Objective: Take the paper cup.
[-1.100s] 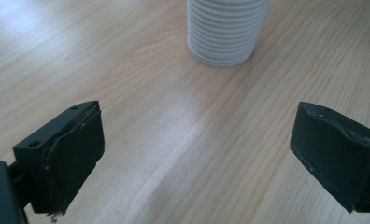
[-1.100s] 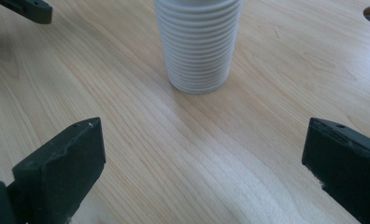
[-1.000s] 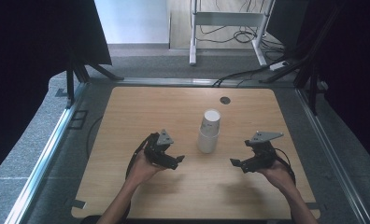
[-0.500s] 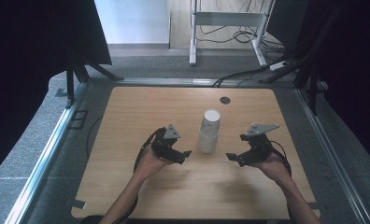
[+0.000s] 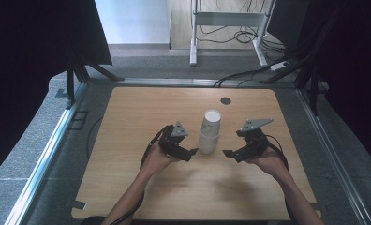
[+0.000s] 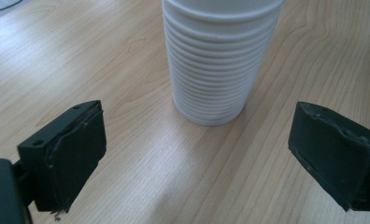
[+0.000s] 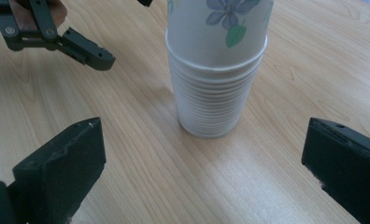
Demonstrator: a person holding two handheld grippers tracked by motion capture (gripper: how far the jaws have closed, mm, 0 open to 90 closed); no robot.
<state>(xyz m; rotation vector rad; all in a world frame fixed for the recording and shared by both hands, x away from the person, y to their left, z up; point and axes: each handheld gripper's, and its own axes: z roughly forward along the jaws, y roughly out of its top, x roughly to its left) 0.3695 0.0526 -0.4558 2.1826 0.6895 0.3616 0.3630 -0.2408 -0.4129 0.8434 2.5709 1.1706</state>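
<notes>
Standing upright between the spread left gripper (image 5: 193, 151) and spread right gripper (image 5: 226, 153), untouched: cup stack (image 5: 210, 131).

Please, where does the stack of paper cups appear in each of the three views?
High view: stack of paper cups at table centre, between both grippers.
Left gripper view: upper centre, ahead of the open jaws.
Right gripper view: upper centre, flower print on the top cup.
Shared landmark: the light wooden table.
</notes>
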